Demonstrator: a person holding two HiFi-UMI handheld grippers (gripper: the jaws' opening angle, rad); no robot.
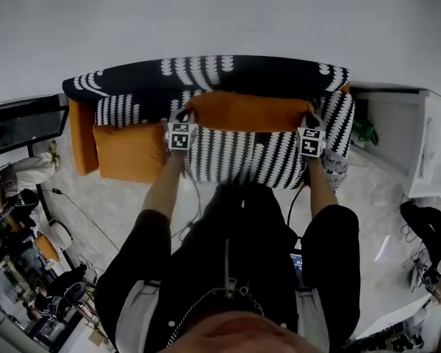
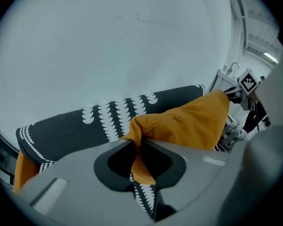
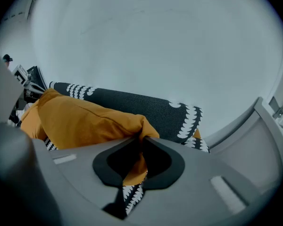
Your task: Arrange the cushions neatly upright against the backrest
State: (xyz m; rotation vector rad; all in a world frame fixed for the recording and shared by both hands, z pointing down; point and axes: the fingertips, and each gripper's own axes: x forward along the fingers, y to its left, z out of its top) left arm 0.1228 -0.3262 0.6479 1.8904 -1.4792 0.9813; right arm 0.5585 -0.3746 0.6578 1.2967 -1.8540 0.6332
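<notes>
Long orange fabric cushion (image 1: 250, 112), corners clamped in left hand-held gripper (image 2: 137, 147) and right hand-held gripper (image 3: 141, 147), black-and-white patterned sofa (image 1: 235, 72) partly hidden behind.

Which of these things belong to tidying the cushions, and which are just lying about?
Part of the job:
- held orange cushion
- second orange cushion
- sofa backrest
- left gripper and right gripper, each pinching a corner of the held cushion

Just lying about:
- white cabinet
- dark table

Place: a living-room corner staged inside a cluttered work room.
Seating: a black-and-white patterned sofa (image 1: 228, 72) with orange cushions (image 1: 128, 151), against a bare white wall (image 1: 220, 13).
Floor: pale marbled floor (image 1: 125, 197) with loose cables (image 1: 79, 209).
Edges: white cabinet (image 1: 404, 134) at right; piled gear (image 1: 29, 271) at lower left.
</notes>
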